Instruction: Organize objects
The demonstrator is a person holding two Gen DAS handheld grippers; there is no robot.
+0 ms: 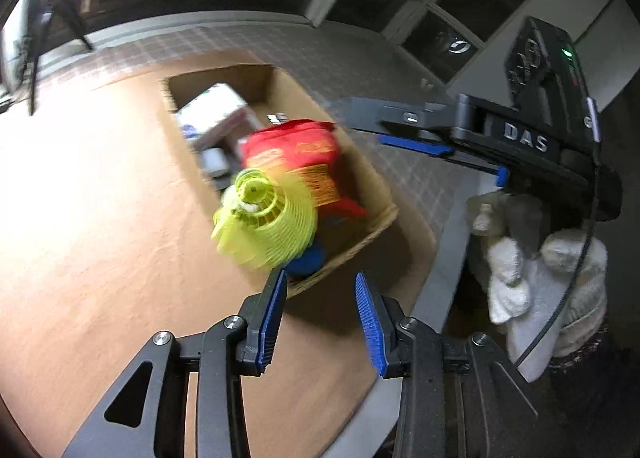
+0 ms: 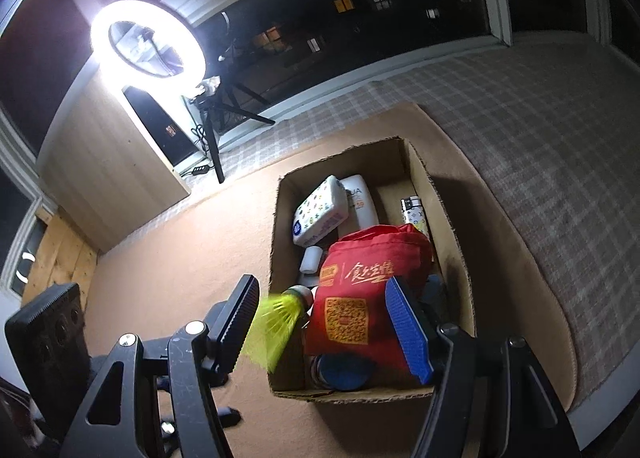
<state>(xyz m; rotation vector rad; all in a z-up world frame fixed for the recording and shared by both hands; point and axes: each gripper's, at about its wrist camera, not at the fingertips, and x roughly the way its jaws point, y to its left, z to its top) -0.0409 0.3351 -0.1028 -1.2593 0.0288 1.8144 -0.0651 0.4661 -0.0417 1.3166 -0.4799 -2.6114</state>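
Left gripper gapes empty; the blurred yellow shuttlecock lies just upper left, at the cardboard box edge

box: red bag, shuttlecock | right gripper jaws apart

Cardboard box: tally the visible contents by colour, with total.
In the cardboard box:
Red: 1, red bag
Yellow: 1, shuttlecock
Blue: 1, blue lid
White or mostly white: 4, patterned pack, tube, lighter, small white cylinder
Total: 7 visible; more may be hidden under the bag.
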